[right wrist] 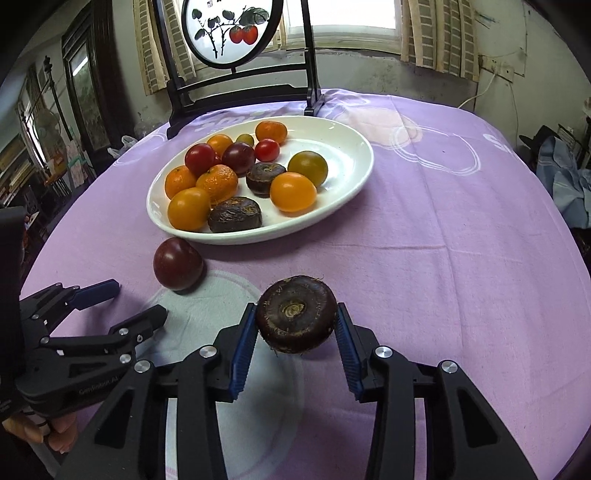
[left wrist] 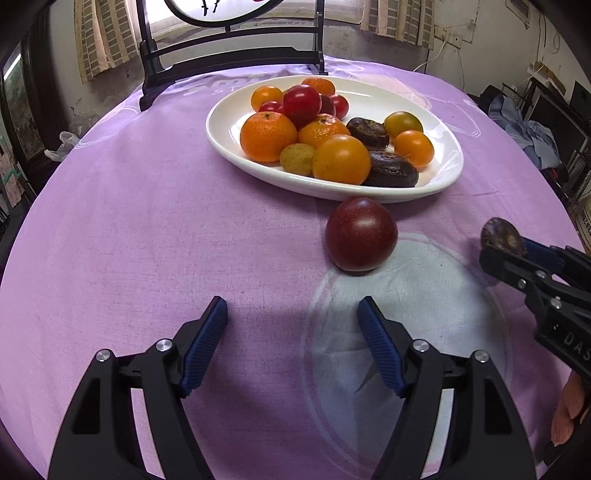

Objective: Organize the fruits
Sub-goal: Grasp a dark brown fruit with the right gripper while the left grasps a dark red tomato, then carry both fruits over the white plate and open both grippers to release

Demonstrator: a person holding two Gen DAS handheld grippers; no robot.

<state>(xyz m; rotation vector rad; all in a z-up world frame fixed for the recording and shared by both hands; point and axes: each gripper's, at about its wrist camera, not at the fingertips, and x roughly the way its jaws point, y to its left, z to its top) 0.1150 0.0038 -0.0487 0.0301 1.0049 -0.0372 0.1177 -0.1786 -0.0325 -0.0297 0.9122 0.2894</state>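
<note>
Water chestnut [right wrist: 296, 314] sits clamped between right gripper [right wrist: 296, 334] fingers [right wrist: 243, 341].

round screen [left wrist: 221, 7] — top cut off

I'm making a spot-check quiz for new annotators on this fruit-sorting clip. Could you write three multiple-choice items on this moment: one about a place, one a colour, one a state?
1. Where does the dark red tomato off the plate lie?
A. On the purple cloth, just in front of the white plate
B. Inside the plate
C. Between the left tongs

2. What colour is the tablecloth?
A. Green
B. Purple
C. Yellow

3. What are the right tongs doing?
A. Standing open and empty
B. Gripping an orange
C. Gripping a dark brown water chestnut

Answers:
1. A: it rests on the cloth beside the white plate's near rim.
2. B: purple fabric covers the table.
3. C: the blue pads press both sides of the water chestnut; the left tongs stand open.
</note>
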